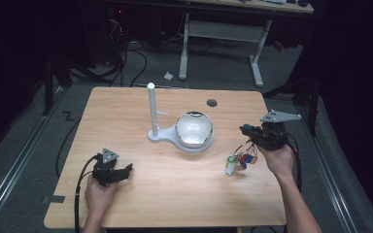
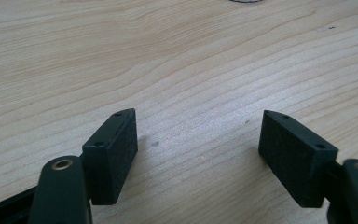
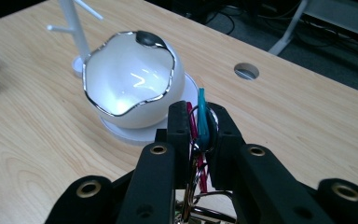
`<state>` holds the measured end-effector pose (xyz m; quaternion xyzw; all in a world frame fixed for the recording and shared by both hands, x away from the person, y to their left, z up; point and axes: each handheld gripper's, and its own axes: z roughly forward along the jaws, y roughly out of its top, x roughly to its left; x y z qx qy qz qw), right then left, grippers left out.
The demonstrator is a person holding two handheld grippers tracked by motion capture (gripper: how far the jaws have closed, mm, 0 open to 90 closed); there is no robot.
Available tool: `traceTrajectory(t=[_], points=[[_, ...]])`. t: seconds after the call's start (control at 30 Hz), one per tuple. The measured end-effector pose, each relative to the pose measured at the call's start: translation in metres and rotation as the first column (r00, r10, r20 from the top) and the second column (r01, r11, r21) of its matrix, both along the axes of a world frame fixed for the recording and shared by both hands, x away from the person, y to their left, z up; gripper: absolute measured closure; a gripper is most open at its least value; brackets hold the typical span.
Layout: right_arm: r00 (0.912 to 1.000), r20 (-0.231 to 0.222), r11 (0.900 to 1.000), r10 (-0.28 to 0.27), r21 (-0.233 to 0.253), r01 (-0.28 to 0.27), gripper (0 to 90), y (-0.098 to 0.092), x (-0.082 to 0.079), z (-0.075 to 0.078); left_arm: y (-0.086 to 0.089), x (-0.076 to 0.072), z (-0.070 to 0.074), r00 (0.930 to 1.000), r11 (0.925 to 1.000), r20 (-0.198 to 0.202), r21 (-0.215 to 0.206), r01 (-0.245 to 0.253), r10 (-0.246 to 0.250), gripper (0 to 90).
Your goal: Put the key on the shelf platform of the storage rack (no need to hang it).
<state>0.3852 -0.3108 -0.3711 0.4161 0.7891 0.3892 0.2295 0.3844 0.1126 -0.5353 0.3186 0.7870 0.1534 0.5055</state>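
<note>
Wooden table, dim room. Right gripper clenched on key bunch near right edge; left gripper released, idle. Next, probably: carry to stand, needing careful hooking.

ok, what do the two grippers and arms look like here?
Both grippers, left gripper and right gripper, are black, with flat rectangular jaw pads and brass-coloured pivot pins. Each carries a grey three-cornered plate on top and trails a black cable. The forearms are bare, no sleeves visible.

White bowl on its white stand — mid-table, round hole behind.
</note>
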Motion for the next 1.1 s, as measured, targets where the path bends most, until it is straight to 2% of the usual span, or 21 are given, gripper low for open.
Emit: traceTrajectory(t=[0.17, 0.47, 0.73, 1.1], points=[[0.9996, 0.015, 1.0, 0.026, -0.009, -0.026, 81.7, 0.006, -0.001, 0.012, 0.0, 0.0, 0.0, 1.0, 1.0, 0.0, -0.001, -0.001, 0.001, 28.3], [0.997, 0.025, 0.997, 0.074, 0.013, -0.074, 81.6, 0.017, -0.001, 0.03, 0.0, 0.0, 0.0, 1.0, 1.0, -0.004, -0.007, -0.005, 0.005, 28.3], [0.9903, 0.03, 0.99, 0.136, 0.025, -0.137, 81.6, 0.032, 0.002, 0.044, 0.0, 0.0, 0.0, 1.0, 1.0, -0.004, -0.007, -0.005, 0.005, 28.3], [0.9817, 0.018, 0.981, 0.19, 0.04, -0.19, 81.6, 0.051, 0.009, 0.058, 0.0, 0.0, 0.0, 1.0, 1.0, -0.005, -0.007, -0.005, 0.005, 28.3]])
